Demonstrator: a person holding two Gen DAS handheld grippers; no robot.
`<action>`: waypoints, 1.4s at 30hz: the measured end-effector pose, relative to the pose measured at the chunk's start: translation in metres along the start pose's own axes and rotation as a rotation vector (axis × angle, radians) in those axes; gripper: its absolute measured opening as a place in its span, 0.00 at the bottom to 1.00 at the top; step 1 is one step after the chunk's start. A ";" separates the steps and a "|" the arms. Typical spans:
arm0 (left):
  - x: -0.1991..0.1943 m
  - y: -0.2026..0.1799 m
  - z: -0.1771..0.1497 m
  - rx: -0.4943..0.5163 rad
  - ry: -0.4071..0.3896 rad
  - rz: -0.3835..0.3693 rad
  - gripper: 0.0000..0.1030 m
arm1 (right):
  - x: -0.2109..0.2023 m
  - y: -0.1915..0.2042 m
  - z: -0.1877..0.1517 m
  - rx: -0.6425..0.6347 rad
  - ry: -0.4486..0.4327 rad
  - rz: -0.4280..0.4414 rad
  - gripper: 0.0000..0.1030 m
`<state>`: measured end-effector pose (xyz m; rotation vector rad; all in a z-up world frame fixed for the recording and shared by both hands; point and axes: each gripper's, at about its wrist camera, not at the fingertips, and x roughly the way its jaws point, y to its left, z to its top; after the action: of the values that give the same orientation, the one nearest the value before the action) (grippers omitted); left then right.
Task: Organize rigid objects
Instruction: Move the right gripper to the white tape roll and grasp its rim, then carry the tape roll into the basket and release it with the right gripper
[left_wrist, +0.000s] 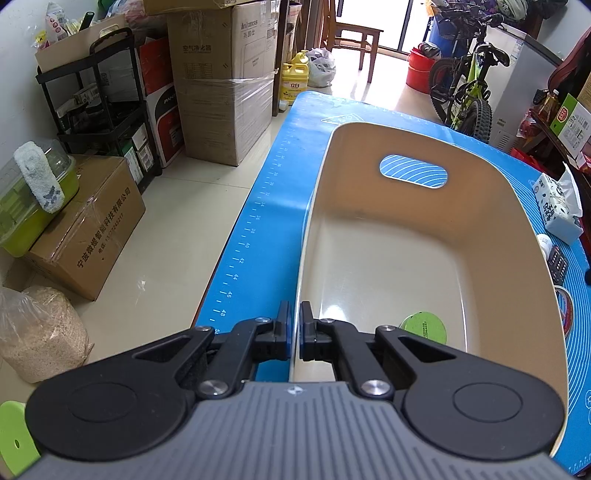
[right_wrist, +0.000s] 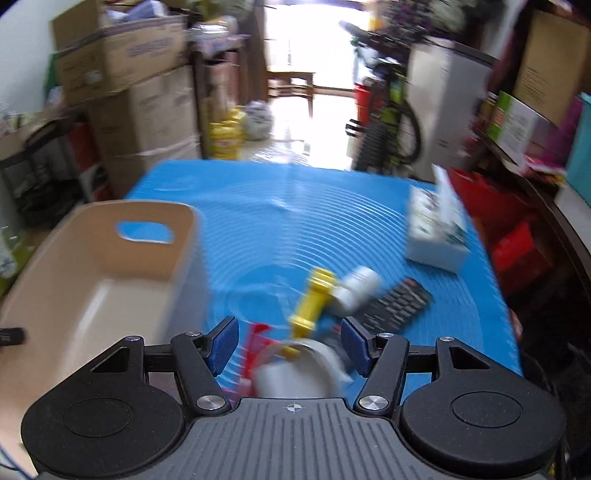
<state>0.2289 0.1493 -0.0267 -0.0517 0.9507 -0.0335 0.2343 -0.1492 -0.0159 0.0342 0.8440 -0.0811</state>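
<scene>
Your left gripper (left_wrist: 295, 325) is clamped on the near-left rim of the beige bin (left_wrist: 480, 206), one pad outside the wall, one inside, jaws nearly together w/ just the thin wall between. The bin sits on the blue mat (left_wrist: 266, 206) covering the bench, along its left side; its far wall has an oval handle cutout. Inside, near your left gripper, lies a green round disc (left_wrist: 424, 326) on the bin floor; rest of the floor is bare. Your right gripper (right_wrist: 290, 345) has its jaws wide apart, holding nothing, and hangs over a small cluster of items on the mat to the right of the bin. Right wrist view is blurred, so details are rough: a yellow dumbbell-shaped toy (right_wrist: 314, 301) lies just ahead between the fingers, a white bottle (right_wrist: 356, 288) on its side touching or just beside it, a black remote (right_wrist: 395, 306) right of those. Directly under the gripper there's a white rounded object (right_wrist: 295, 373) and smth red (right_wrist: 258, 339) beside it; can't tell what they are. A tissue pack (right_wrist: 436, 229) sits farther back near the right edge of the mat, well apart from the cluster.
</scene>
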 end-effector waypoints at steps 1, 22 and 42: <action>0.000 0.000 0.000 0.000 0.000 0.000 0.05 | 0.004 -0.005 -0.004 0.012 0.008 -0.012 0.67; 0.000 0.000 0.000 0.000 0.000 0.000 0.06 | 0.053 -0.015 -0.050 0.008 0.082 -0.043 0.23; 0.000 0.002 0.000 -0.002 0.000 -0.002 0.06 | -0.008 -0.010 -0.018 0.060 -0.075 0.022 0.15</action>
<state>0.2287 0.1515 -0.0269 -0.0548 0.9506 -0.0341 0.2149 -0.1578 -0.0217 0.0962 0.7660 -0.0869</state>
